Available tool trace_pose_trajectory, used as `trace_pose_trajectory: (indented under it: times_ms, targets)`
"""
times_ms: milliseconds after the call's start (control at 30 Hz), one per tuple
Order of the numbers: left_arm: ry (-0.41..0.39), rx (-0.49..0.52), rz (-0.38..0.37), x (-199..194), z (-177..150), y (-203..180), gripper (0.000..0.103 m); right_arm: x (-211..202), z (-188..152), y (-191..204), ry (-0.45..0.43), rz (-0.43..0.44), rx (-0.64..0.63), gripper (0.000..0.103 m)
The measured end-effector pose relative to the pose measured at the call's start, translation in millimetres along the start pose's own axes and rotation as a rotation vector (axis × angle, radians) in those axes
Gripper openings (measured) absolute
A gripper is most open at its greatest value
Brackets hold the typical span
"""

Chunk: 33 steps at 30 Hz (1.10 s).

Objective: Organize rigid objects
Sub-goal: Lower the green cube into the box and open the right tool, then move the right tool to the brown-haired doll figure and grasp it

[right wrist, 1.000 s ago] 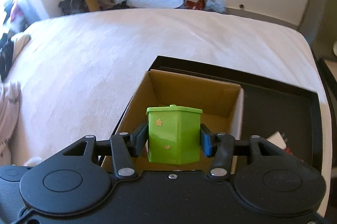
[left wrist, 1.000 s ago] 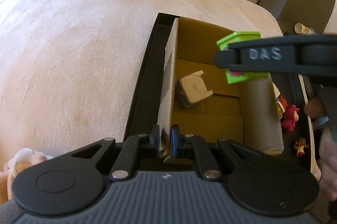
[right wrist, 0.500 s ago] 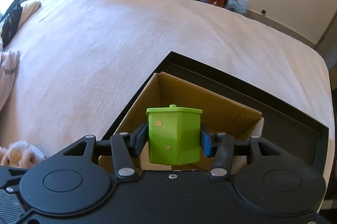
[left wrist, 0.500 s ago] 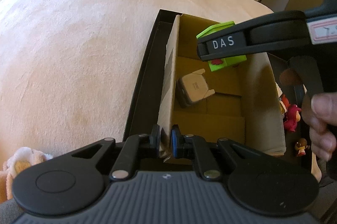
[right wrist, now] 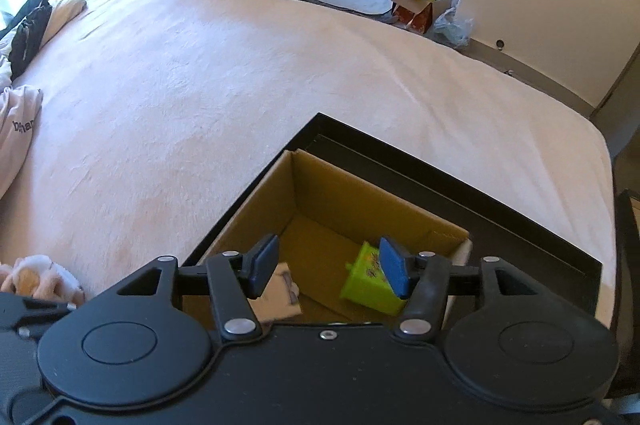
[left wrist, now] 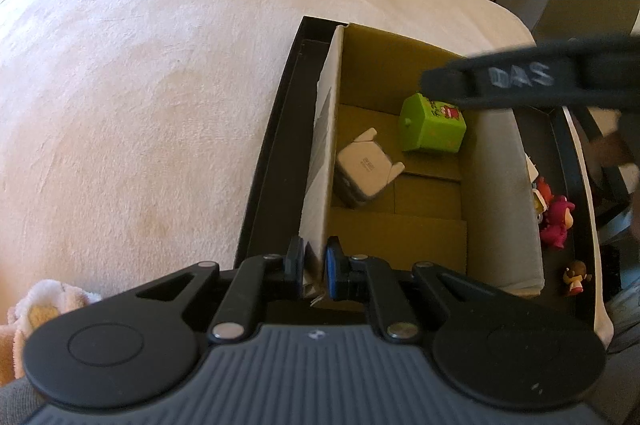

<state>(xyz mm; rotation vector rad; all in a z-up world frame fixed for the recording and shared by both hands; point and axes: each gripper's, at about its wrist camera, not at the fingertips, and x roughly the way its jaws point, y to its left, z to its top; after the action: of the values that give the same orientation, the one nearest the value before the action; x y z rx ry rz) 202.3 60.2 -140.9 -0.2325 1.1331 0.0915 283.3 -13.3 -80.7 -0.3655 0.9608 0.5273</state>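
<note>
Pinching the near-left wall of the cardboard box (left wrist: 320, 161), the left tool (left wrist: 313, 265) has its jaws pressed together on the card edge, steadying the box inside the black tray (left wrist: 272, 145) on the bed (left wrist: 140, 85).

White adapter (left wrist: 366, 169) lies tipped on the box floor, around 9 o'clock of the green toy bin (left wrist: 432, 125); close, not clearly touching. Both look like hard, light plastic: stiff, smooth-sided, likely to slide or topple on bare card. Best hold on the bin is across its two flat side faces, not the lid rim.

Right tool (right wrist: 328, 271) hangs over the box, jaws just been opening, now spread with nothing between them; the bin lies on its side below, free of the pads.

Small figurines (left wrist: 556, 221) sit at 3 o'clock outside the box, in the tray. Box walls are thin and flex. Open floor remains toward 6 o'clock; straight up is the clear exit.
</note>
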Motion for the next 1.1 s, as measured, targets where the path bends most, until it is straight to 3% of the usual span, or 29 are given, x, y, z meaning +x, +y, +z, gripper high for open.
trace_pose_trajectory:
  times_ms: [167,1100]
  targets:
    - [-0.003,0.006,0.007,0,0,-2,0.010,-17,-14,-11,-0.017,-0.015,0.017,0.062]
    - [-0.011,0.061,0.079,-1,-2,-13,0.010,-76,-88,-77,-0.060,-0.070,0.117,0.064]
